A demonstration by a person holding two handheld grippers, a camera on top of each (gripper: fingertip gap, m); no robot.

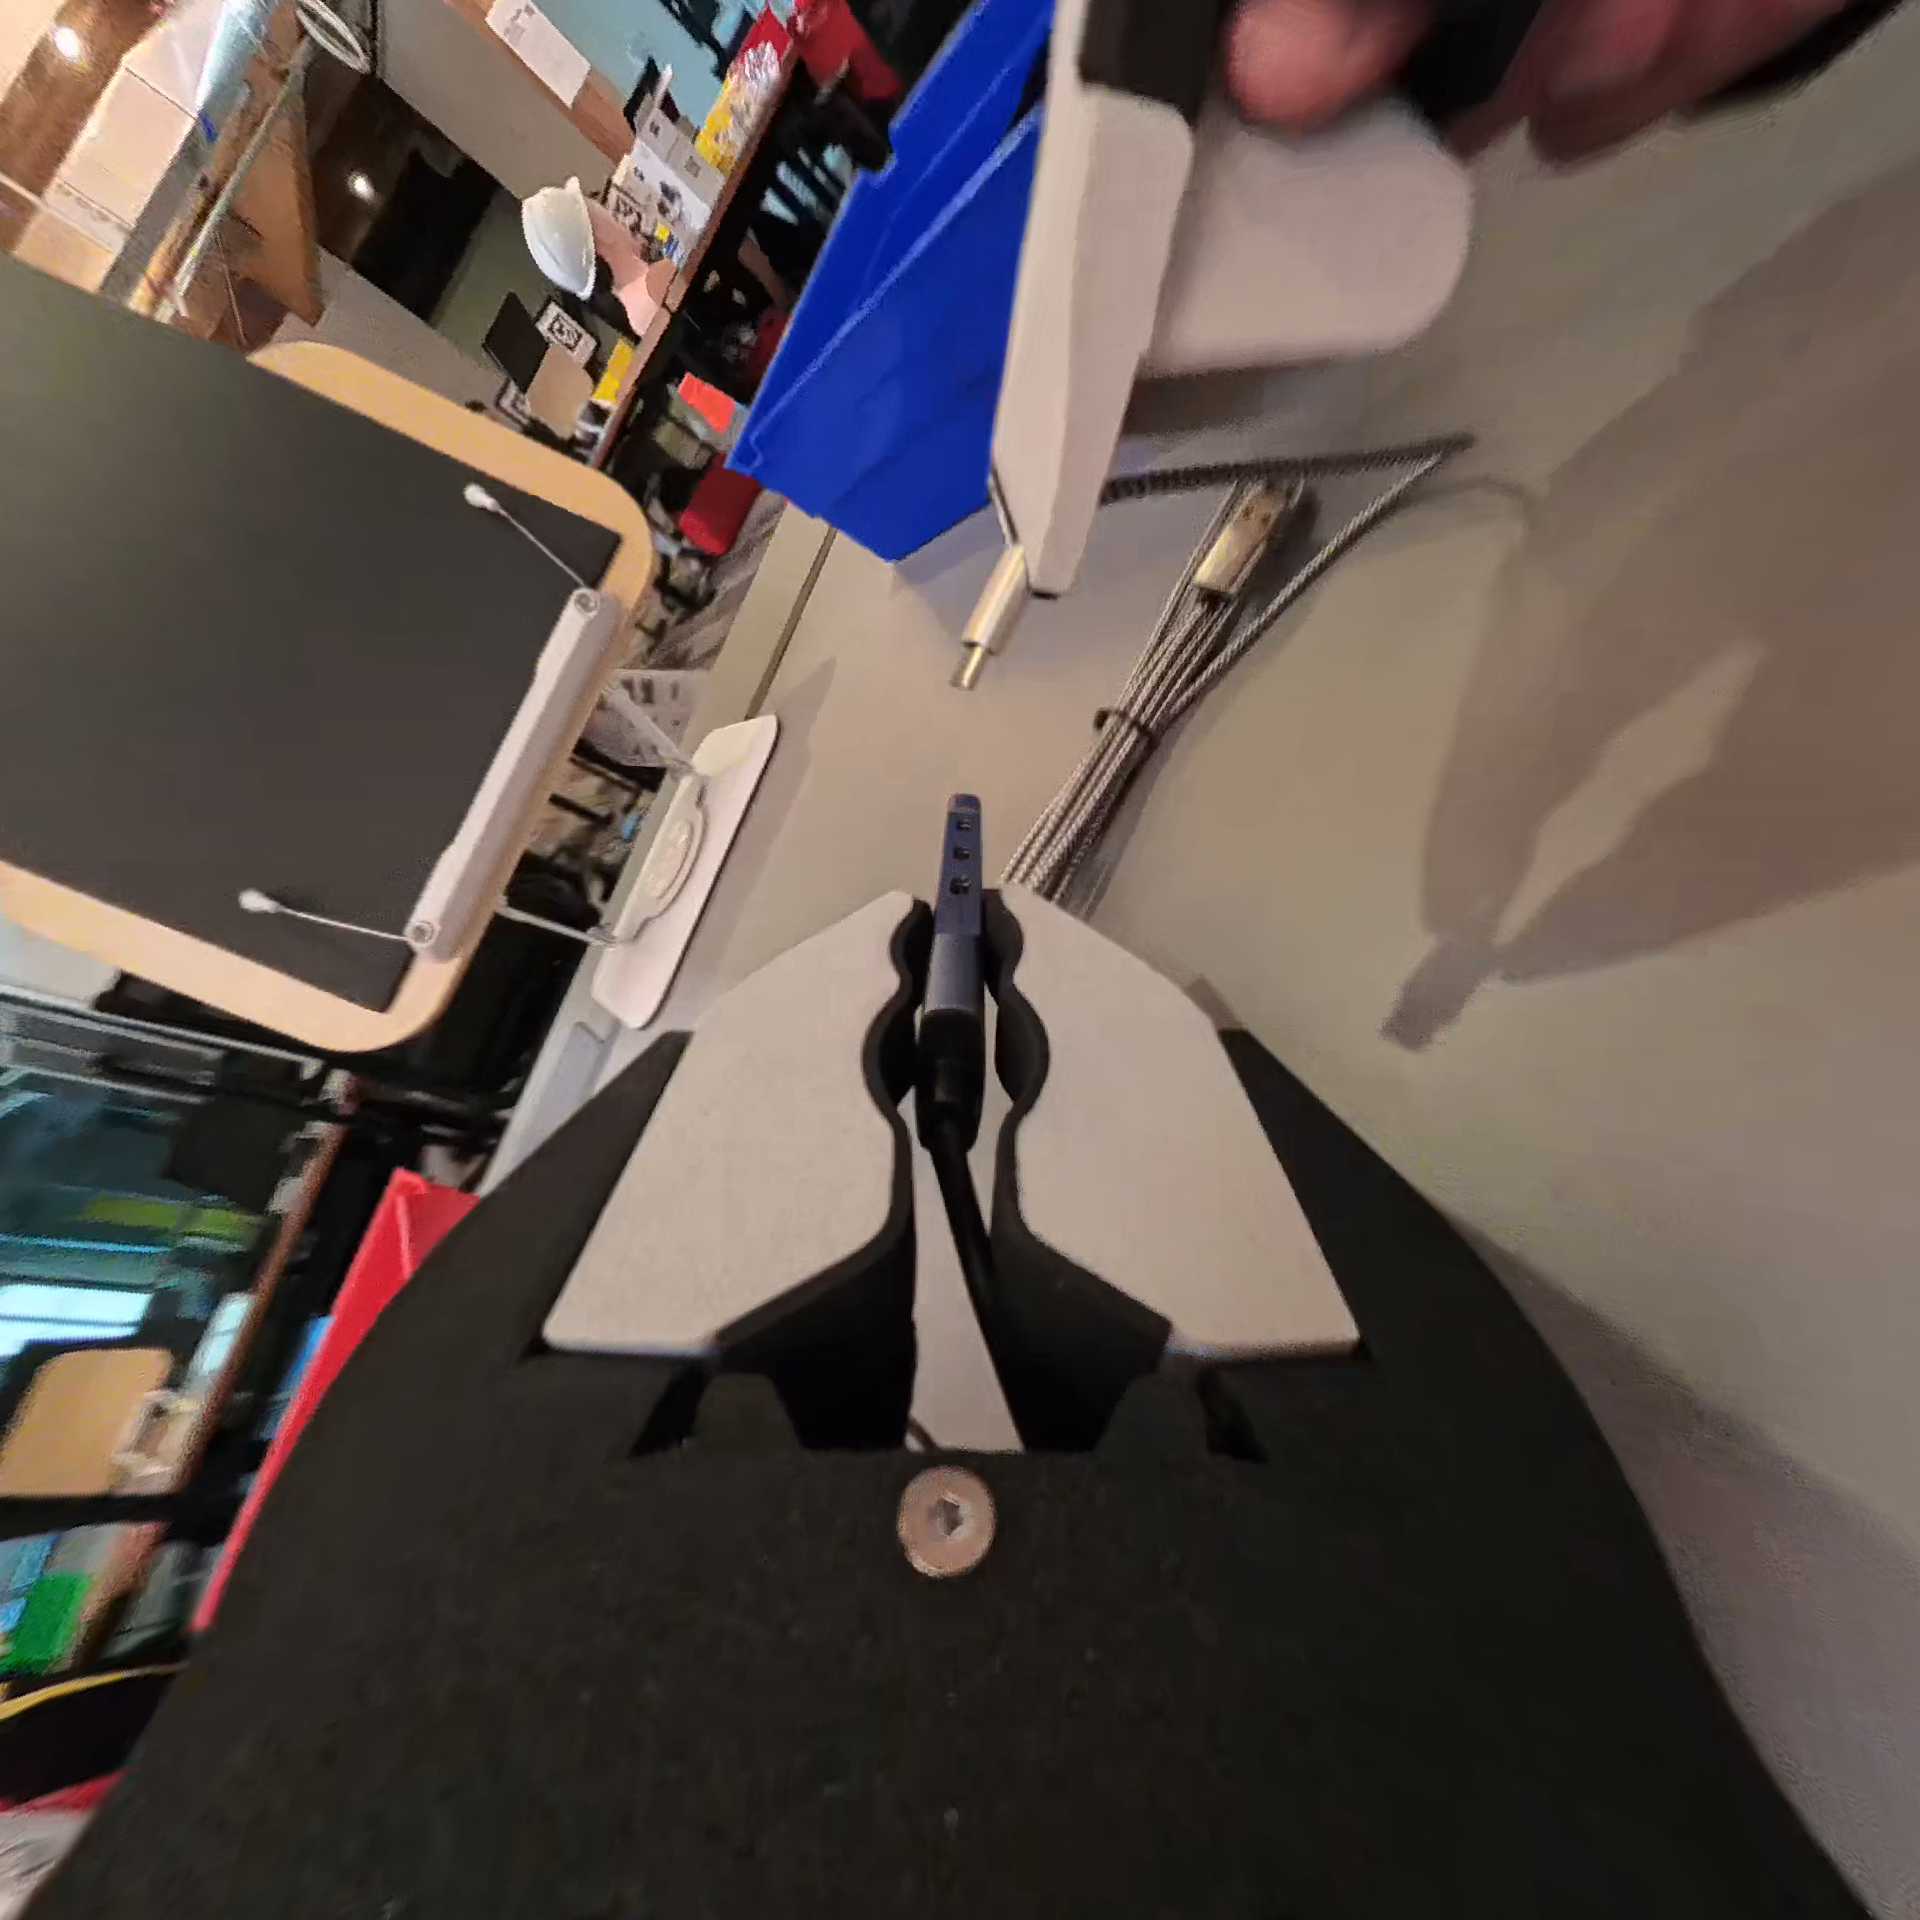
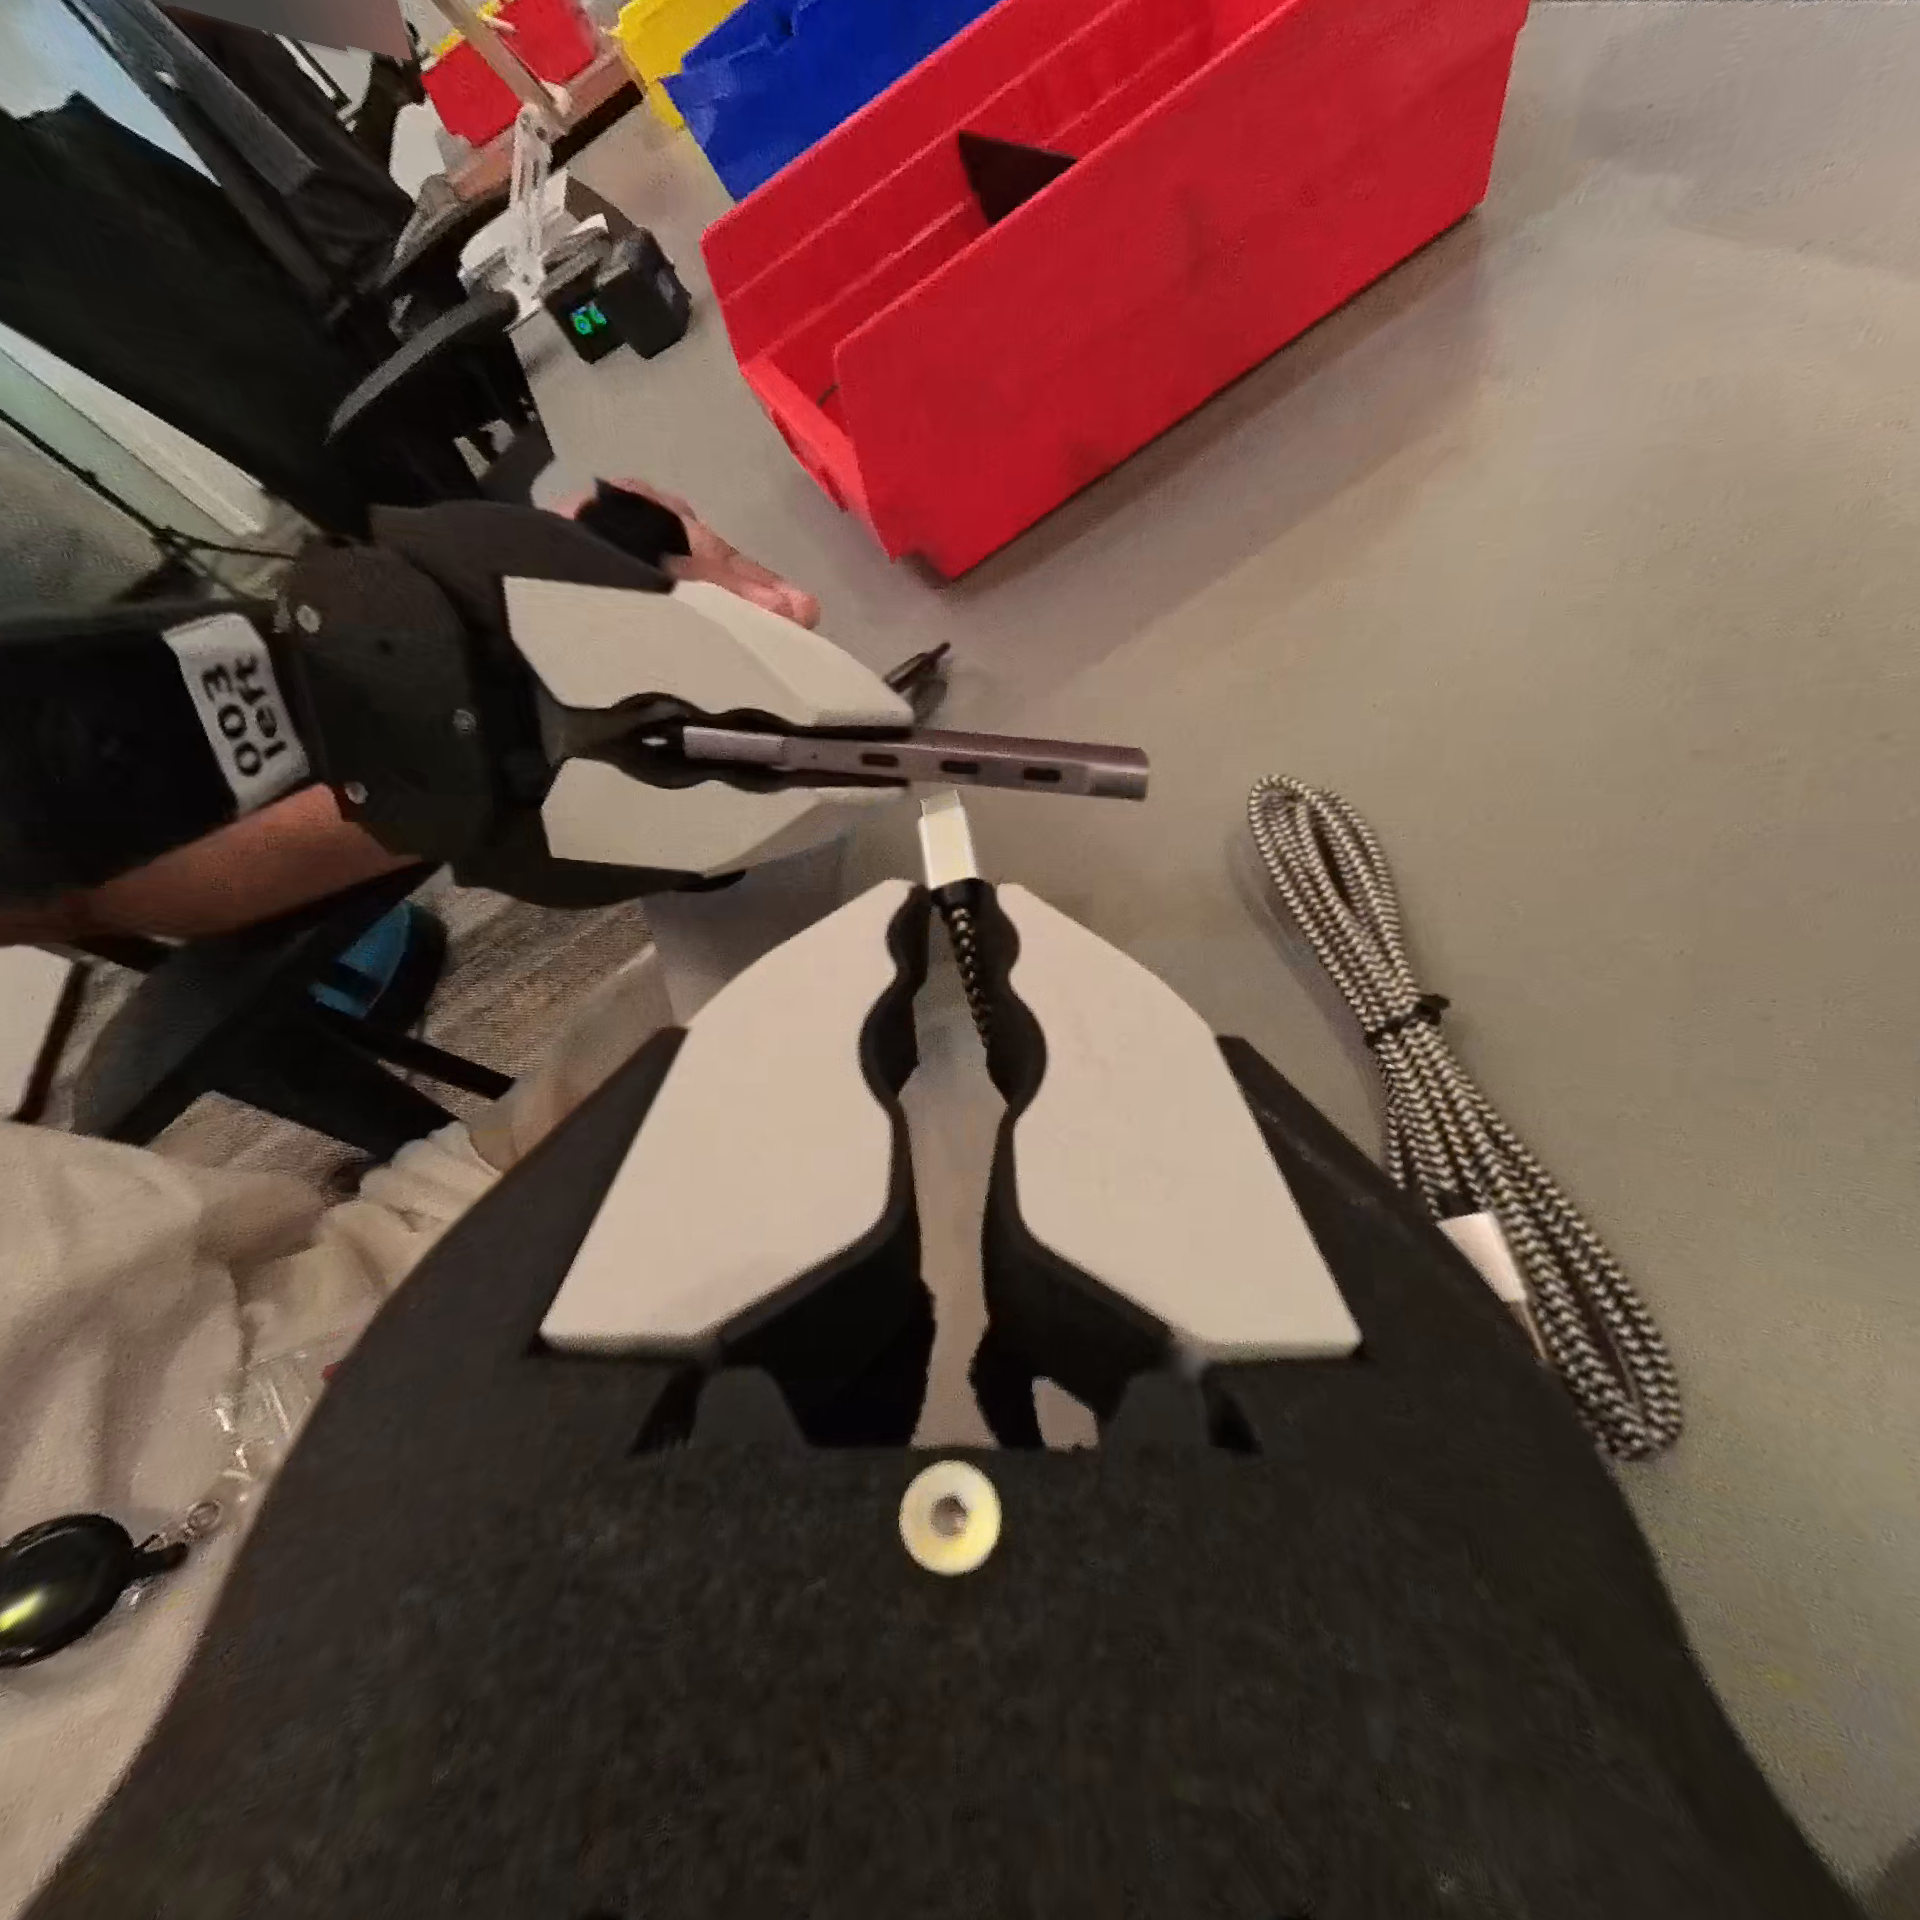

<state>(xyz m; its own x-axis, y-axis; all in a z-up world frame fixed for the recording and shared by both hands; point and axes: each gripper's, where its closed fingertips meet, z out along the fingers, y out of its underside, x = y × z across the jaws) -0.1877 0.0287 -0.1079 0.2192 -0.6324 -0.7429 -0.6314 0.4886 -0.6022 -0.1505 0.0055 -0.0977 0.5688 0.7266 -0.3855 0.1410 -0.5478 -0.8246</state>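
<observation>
The left claw [image 2: 883, 753] is clamped on a thin grey hub [image 2: 997, 771] (three small slots show on its side). The right claw [image 2: 954, 904] is clamped on a striped cable [image 2: 971, 971], its silver plug [image 2: 945, 847] just under the hub. More cable [image 2: 1444, 1101] lies bundled on the counter [image 2: 1558, 727], right of the hub. A red bin [image 2: 1122, 343] sits behind the hub.

Looks like a workshop/lab w/ storage. Grey table [image 2: 1558, 520] carries a red bin [image 2: 1091, 312]; blue bin [image 2: 790, 94] and yellow bin [image 2: 665, 42] behind it. Beyond the table: shelves [image 1: 727, 208] of boxes, a white hard hat [image 1: 561, 234].
</observation>
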